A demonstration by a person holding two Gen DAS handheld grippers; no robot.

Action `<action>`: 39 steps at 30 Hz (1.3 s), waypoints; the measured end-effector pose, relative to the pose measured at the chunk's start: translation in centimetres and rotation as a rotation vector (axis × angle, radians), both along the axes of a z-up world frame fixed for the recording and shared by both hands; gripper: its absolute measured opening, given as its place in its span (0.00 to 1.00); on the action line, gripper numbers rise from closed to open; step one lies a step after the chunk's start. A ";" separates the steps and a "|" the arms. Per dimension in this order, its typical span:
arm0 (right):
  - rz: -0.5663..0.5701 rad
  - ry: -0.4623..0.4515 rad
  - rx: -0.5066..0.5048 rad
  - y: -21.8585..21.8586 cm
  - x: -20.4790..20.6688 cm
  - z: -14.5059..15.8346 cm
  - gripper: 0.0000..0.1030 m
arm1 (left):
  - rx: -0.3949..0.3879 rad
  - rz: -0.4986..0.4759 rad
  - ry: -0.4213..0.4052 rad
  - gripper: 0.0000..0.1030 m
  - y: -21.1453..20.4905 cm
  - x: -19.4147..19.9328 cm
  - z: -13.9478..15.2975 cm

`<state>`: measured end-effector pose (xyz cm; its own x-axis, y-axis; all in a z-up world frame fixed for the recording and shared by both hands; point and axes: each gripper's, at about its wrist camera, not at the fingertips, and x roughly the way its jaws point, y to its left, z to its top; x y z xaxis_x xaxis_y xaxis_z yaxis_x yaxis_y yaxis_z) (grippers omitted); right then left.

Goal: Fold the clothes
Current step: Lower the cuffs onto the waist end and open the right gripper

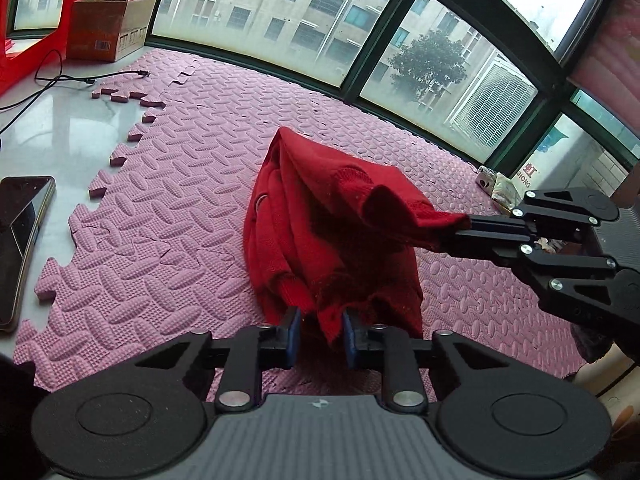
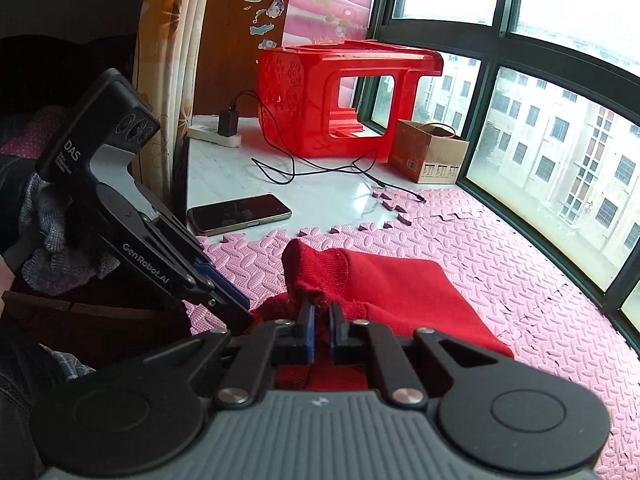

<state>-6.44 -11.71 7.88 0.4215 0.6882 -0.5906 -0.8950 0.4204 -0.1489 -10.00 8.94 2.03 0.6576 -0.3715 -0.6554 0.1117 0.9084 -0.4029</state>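
A red knit garment (image 1: 320,216) lies bunched on the pink foam mat (image 1: 192,184); it also shows in the right wrist view (image 2: 404,296). My left gripper (image 1: 320,334) is partly open, with a hanging edge of the garment between its blue pads, not clamped. My right gripper (image 2: 321,322) is shut on a ribbed cuff of the garment (image 2: 316,272) and holds it lifted. From the left wrist view the right gripper (image 1: 460,234) reaches in from the right, pinching that fabric. The left gripper (image 2: 240,304) appears at the left in the right wrist view.
A phone (image 1: 20,240) lies on the white sill beside the mat, seen too in the right wrist view (image 2: 240,213). A cardboard box (image 2: 430,156), a red plastic stool (image 2: 340,100), a charger cable (image 2: 320,168) and windows (image 1: 360,32) stand beyond.
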 end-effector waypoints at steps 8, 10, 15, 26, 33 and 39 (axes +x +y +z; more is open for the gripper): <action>0.066 0.034 -0.063 0.3 -1.9 -2.9 0.05 | 0.021 0.013 -0.014 0.10 0.5 0.4 0.0; 0.069 0.041 -0.078 0.5 -1.8 -3.6 0.05 | 0.019 0.025 -0.007 0.11 1.0 0.3 0.0; 0.085 0.026 -0.098 0.8 -1.8 -4.1 0.06 | 0.022 0.053 -0.090 0.12 1.5 0.5 2.8; 0.087 0.011 -0.117 1.1 -2.0 -4.6 0.06 | 0.017 -0.037 -0.115 0.13 -3.4 5.7 1.9; 0.085 0.042 -0.103 0.9 -1.7 -4.4 0.11 | -0.021 0.020 -0.043 0.13 -1.0 4.8 -0.9; -0.007 0.100 -0.010 -1.0 -0.3 -2.4 0.58 | -0.010 -0.006 -0.073 0.15 -1.6 4.9 0.1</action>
